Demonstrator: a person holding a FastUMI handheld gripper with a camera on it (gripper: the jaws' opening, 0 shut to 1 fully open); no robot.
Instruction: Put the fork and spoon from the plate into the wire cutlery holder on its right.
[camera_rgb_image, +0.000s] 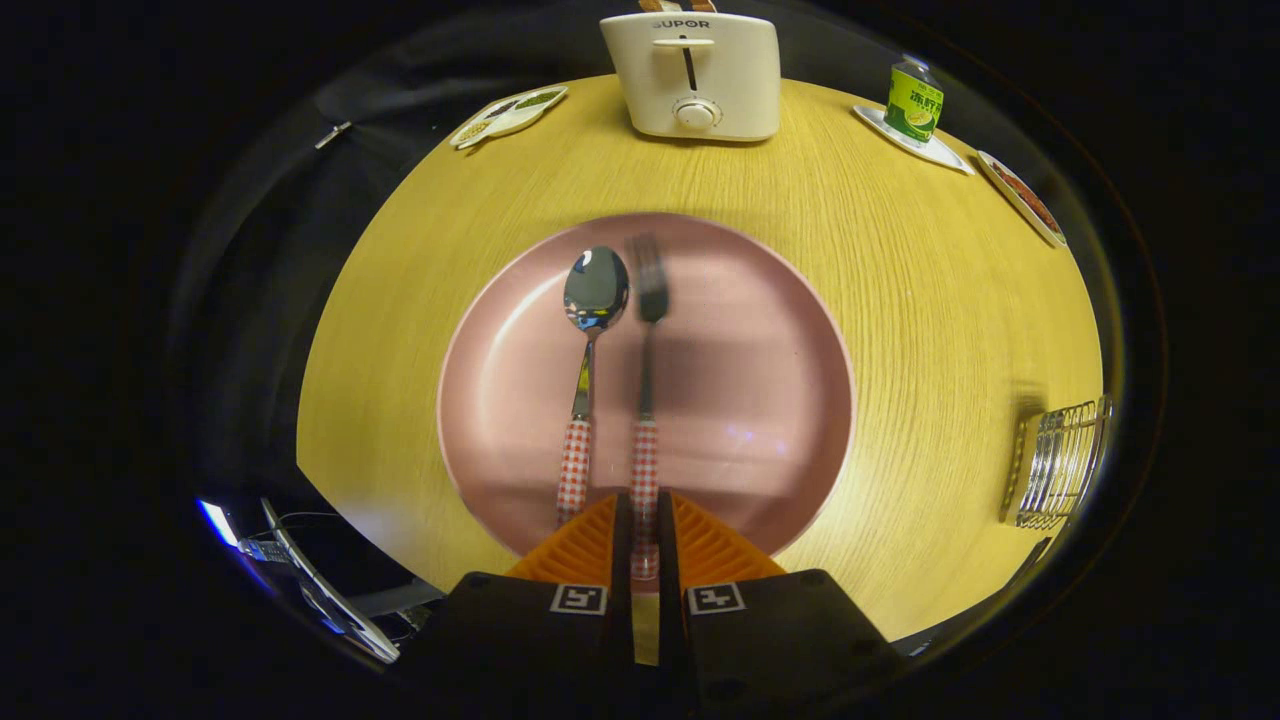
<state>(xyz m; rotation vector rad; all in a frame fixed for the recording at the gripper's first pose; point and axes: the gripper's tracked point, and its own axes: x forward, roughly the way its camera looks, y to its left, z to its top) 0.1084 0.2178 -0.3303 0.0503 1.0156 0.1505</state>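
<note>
Clamping the fork (647, 400) by its checked handle, gripper (645, 535) above pink plate (760, 400) on round wooden table (930, 300).

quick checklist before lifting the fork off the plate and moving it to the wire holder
1. Grasp: gripper fingers closed on the fork by its checked handle end: ok.
2. Fork resting still: it looks blurred, perhaps already moving: cannot tell.
3. Spoon apart from the fork: lies parallel just to its left on the pink plate, not touching: ok.
4. Spoon handle clear of the fingers: it ends right at the left finger: not ok.
5. Wire cutlery holder on the table to the plate's right, bare table between: ok.
6. Holder empty: too distorted to see inside: cannot tell.
</note>
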